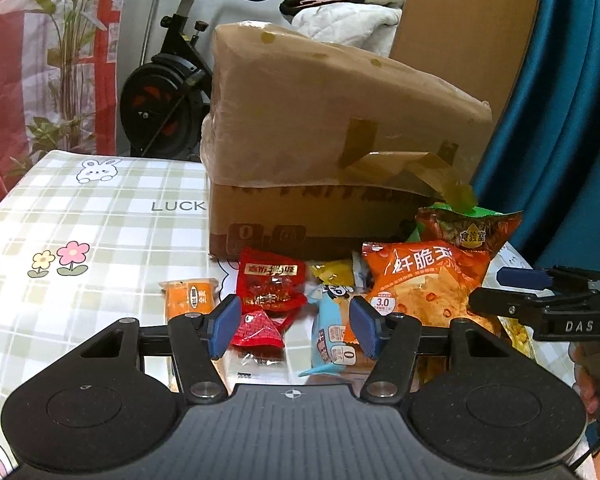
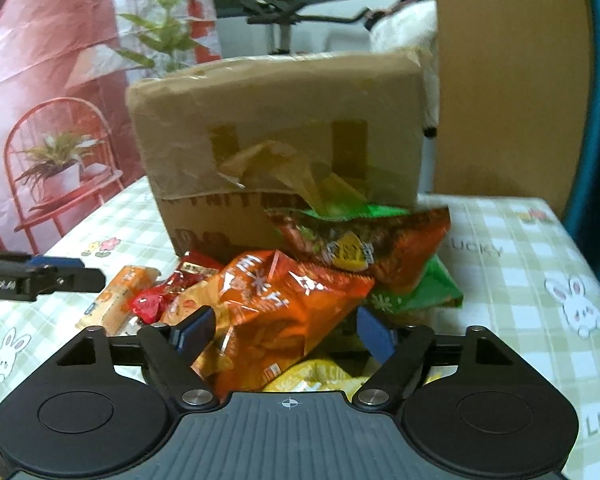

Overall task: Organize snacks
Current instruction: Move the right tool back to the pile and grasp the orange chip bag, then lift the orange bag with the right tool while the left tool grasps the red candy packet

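A pile of snack packets lies on the checked tablecloth in front of a taped cardboard box (image 1: 340, 140). In the left wrist view my left gripper (image 1: 294, 328) is open, its jaws standing either side of a small red packet (image 1: 258, 330) and a light blue packet (image 1: 328, 336). A larger red packet (image 1: 270, 286), an orange bar (image 1: 188, 296) and an orange chip bag (image 1: 424, 284) lie beyond. In the right wrist view my right gripper (image 2: 284, 330) is open around the near end of the orange chip bag (image 2: 276, 312). A brown-orange bag (image 2: 364, 240) lies on top.
The cardboard box (image 2: 280, 148) stands right behind the pile. A green bag (image 2: 432, 292) and yellow packets (image 2: 320, 372) lie under the chips. The other gripper shows at the right edge of the left view (image 1: 540, 304) and the left edge of the right view (image 2: 40, 276). An exercise bike (image 1: 168, 92) stands beyond the table.
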A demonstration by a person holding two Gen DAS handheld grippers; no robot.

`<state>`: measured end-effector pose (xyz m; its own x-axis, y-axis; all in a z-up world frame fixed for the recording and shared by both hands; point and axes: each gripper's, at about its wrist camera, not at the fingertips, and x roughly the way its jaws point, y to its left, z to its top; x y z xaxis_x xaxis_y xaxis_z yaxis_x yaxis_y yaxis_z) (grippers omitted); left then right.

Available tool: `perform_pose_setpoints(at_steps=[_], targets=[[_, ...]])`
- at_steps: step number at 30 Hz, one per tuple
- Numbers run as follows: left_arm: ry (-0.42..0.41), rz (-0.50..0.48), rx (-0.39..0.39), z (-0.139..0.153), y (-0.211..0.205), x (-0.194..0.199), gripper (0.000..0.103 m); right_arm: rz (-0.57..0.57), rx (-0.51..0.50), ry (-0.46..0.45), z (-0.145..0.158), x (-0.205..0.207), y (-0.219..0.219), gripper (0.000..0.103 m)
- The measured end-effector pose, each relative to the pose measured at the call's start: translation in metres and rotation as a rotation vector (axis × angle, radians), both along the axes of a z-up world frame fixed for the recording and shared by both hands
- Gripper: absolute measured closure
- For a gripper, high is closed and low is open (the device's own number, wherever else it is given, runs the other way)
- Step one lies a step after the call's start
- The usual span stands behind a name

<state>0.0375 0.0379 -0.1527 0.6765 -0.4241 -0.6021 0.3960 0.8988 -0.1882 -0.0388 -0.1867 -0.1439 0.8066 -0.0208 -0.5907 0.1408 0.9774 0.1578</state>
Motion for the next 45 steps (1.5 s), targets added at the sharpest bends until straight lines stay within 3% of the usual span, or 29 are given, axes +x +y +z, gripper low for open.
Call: perform_pose_setpoints(at_steps=[10,17,18,19,20,24,30,34,38,42,45], targets=[[0.017,0.032,-0.005,-0.003,0.009,0.003,0.041,-0.076,0.271,0.037,-0.024,0.028,-0.019,0.012],[0.021,0.048,-0.011,-0.005,0.015,0.005,0.041,-0.095,0.339,0.064,-0.034,0.046,-0.014,0.012],[0.022,0.050,-0.012,-0.005,0.016,0.005,0.041,-0.090,0.345,0.062,-0.035,0.047,-0.012,0.017],[0.024,0.051,-0.012,-0.006,0.016,0.006,0.041,-0.078,0.351,0.058,-0.035,0.048,-0.011,0.030],[0.026,0.052,-0.012,-0.006,0.017,0.006,0.042,-0.060,0.353,0.050,-0.034,0.048,-0.009,0.034],[0.039,0.061,-0.011,-0.008,0.020,0.008,0.048,-0.010,0.308,0.026,-0.022,0.046,0.001,0.052],[0.045,0.061,-0.012,-0.009,0.023,0.013,0.053,0.081,0.130,-0.091,0.016,0.034,0.025,0.054],[0.028,0.032,0.012,-0.007,0.016,0.023,0.053,0.079,0.010,-0.177,0.043,0.026,0.034,0.055],[0.052,-0.009,0.029,-0.017,0.000,0.049,0.031,0.036,-0.008,-0.229,0.061,0.021,0.028,0.055],[0.032,-0.016,0.084,-0.030,-0.017,0.074,0.031,0.001,-0.015,-0.255,0.069,0.015,0.018,0.055],[0.065,-0.027,0.082,-0.041,-0.026,0.092,0.031,-0.015,-0.015,-0.257,0.068,0.013,0.011,0.055]])
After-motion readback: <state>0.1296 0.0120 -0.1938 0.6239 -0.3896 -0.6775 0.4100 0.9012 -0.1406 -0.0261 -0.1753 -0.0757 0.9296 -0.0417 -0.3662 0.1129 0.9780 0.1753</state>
